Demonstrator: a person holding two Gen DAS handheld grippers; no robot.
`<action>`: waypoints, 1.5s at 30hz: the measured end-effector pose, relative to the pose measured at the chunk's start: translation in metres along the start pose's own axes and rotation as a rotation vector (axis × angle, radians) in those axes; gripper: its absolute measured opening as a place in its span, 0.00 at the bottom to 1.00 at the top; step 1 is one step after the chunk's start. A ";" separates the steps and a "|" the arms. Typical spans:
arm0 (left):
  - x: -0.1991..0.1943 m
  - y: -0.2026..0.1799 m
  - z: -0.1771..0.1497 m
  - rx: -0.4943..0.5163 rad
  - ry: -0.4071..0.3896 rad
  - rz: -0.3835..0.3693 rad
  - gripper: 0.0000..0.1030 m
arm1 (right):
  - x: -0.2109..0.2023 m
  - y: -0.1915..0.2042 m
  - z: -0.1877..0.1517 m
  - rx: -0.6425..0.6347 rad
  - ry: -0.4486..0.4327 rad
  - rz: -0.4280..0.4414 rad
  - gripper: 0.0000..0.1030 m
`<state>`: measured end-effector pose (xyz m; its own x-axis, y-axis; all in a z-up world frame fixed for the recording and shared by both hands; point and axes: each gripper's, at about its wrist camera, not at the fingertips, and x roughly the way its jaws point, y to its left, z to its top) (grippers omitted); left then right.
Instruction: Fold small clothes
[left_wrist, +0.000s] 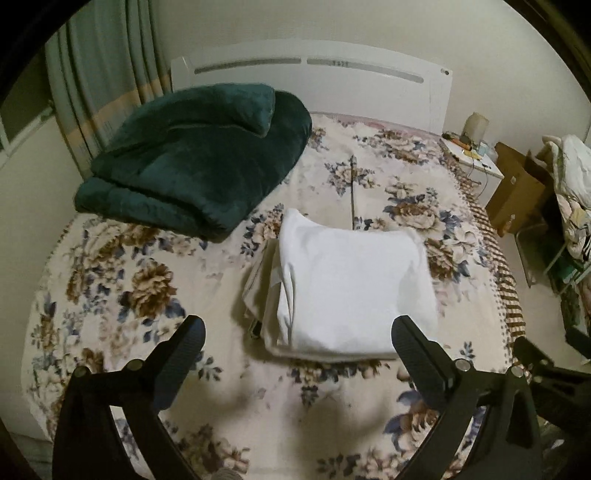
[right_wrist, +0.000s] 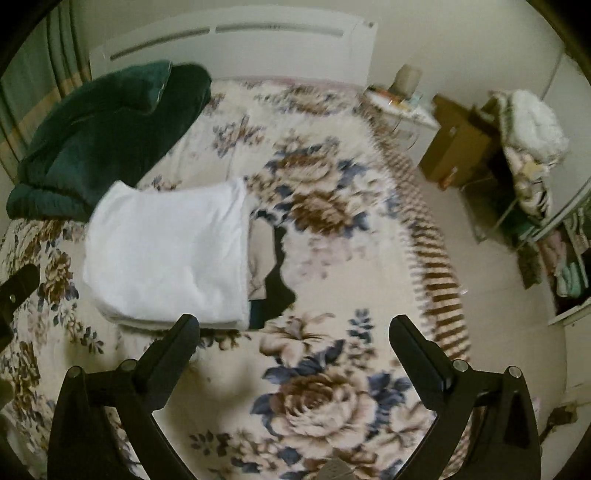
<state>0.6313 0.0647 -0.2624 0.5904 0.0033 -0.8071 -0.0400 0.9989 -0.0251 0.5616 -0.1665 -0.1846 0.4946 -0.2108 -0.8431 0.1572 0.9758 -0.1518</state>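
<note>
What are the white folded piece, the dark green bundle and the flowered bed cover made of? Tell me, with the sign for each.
White folded piece: thin woven or knit cloth, probably cotton; matte, soft creases.
Dark green bundle: plush fleece or velvet-like quilt; slight sheen, thick rounded folds.
Flowered bed cover: fuzzy blanket, perhaps fleece; the print looks soft-edged, though blur may add to that.

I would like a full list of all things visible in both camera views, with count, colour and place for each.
folded white garment: one, white, top of a small stack mid-bed
garments under it: number unclear, beige and dark, edges show
green blanket: one, dark green, folded near the headboard
floral bedspread: one, cream with brown-blue flowers, covers the bed
headboard: one, white, by the wall
curtain: one, grey-green, left of the bed
cardboard box: one, brown, floor right of the bed
left gripper: one, black, open, empty
right gripper: one, black, open, empty
</note>
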 end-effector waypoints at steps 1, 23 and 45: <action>-0.016 -0.002 -0.001 0.001 -0.014 0.001 1.00 | -0.018 -0.005 -0.002 0.002 -0.016 -0.004 1.00; -0.278 -0.016 -0.056 -0.004 -0.212 0.015 1.00 | -0.352 -0.056 -0.089 0.004 -0.316 0.042 1.00; -0.366 -0.018 -0.092 -0.006 -0.300 0.018 1.00 | -0.476 -0.079 -0.134 -0.016 -0.416 0.073 1.00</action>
<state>0.3416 0.0407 -0.0209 0.8014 0.0356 -0.5971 -0.0569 0.9982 -0.0169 0.1988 -0.1350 0.1597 0.8073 -0.1433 -0.5724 0.0974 0.9891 -0.1103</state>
